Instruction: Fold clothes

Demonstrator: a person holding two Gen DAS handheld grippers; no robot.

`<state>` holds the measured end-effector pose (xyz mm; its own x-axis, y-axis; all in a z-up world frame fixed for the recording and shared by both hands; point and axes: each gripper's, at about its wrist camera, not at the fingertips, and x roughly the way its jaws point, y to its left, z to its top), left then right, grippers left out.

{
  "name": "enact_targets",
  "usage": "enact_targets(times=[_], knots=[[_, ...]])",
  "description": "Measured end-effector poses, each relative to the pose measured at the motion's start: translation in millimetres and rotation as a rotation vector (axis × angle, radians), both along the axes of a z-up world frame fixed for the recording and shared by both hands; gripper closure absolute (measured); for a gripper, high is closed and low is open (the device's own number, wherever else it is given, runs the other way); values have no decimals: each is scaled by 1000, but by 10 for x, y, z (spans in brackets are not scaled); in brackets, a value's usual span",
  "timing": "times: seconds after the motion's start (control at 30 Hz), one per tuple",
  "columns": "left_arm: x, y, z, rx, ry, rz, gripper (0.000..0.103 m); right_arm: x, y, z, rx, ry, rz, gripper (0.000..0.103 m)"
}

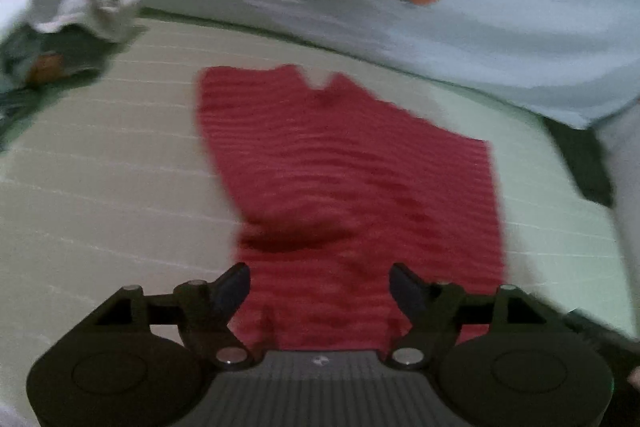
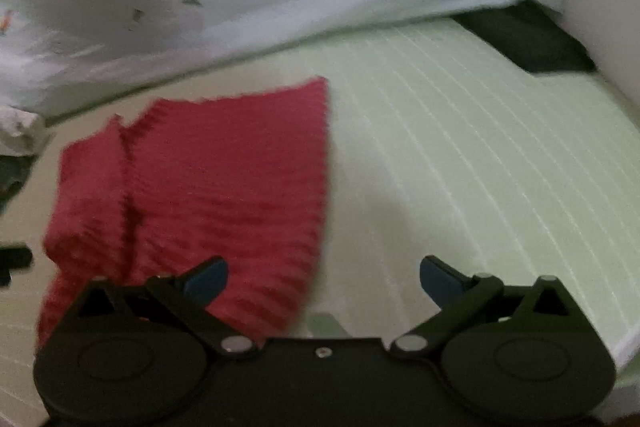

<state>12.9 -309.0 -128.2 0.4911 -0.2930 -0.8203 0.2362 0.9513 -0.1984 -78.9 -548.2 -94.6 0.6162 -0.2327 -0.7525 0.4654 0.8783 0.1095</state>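
A red ribbed knit garment [image 1: 340,179] lies flat on the pale green striped bed sheet [image 1: 100,187]. Its near end has a raised fold. My left gripper [image 1: 320,287] is open and empty, hovering over the garment's near end. In the right wrist view the same red garment [image 2: 208,195] lies left of centre, with a lengthwise fold along its left side. My right gripper [image 2: 324,279] is open and empty, above the garment's near right corner and the sheet [image 2: 480,167].
A light blue quilt with orange prints [image 1: 440,7] is bunched along the far side of the bed. A pile of white and dark clothes [image 1: 60,19] lies at the far left. A dark cloth [image 2: 528,39] sits at the far right by a white wall.
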Motion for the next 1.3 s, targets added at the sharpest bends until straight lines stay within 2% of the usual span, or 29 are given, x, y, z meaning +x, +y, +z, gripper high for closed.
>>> enact_targets(times=[0.1,0.23,0.3,0.43,0.47,0.53,0.6,0.7,0.77,0.83,0.87,0.9,0.93,0.97,1.1,1.17,1.23,1.3], knots=[[45,209,-48,59,8,47,20,214,234,94,7,-26,48,0],[85,476,-88,85,32,58,20,443,628,146,32,-10,113,2],[98,590,-94,99,29,43,20,495,848,152,28,-5,147,17],[105,776,-77,110,8,7,19,522,1096,55,68,-11,157,39],[107,813,-83,111,3,-4,19,528,1156,30,78,-13,159,48],[112,886,-95,112,-7,-27,19,540,1278,-20,98,-16,163,54],[110,948,-109,124,-10,-44,19,540,1334,-85,119,-18,159,64],[107,1032,-125,143,-9,-63,19,578,1367,-161,155,-2,137,67],[116,1081,-123,137,-9,-62,19,633,1387,-211,127,49,97,67],[127,1104,-122,127,-7,-61,19,608,1359,-225,144,44,85,67],[128,1106,-121,122,-7,-64,19,594,1344,-230,154,41,80,71],[126,1099,-122,117,-8,-68,19,579,1329,-236,164,37,74,86],[123,1086,-123,112,-10,-74,19,565,1314,-242,173,33,69,96],[119,1071,-123,110,-11,-80,19,549,1303,-230,179,22,74,102],[107,987,-97,91,-25,-94,19,469,1256,25,172,-89,105,102],[96,921,-79,81,-31,-99,19,391,1224,243,138,-152,111,102],[79,834,-65,76,-33,-108,19,268,1142,465,112,-211,93,102],[50,744,-65,73,-33,-120,19,131,1009,583,82,-228,52,102]])
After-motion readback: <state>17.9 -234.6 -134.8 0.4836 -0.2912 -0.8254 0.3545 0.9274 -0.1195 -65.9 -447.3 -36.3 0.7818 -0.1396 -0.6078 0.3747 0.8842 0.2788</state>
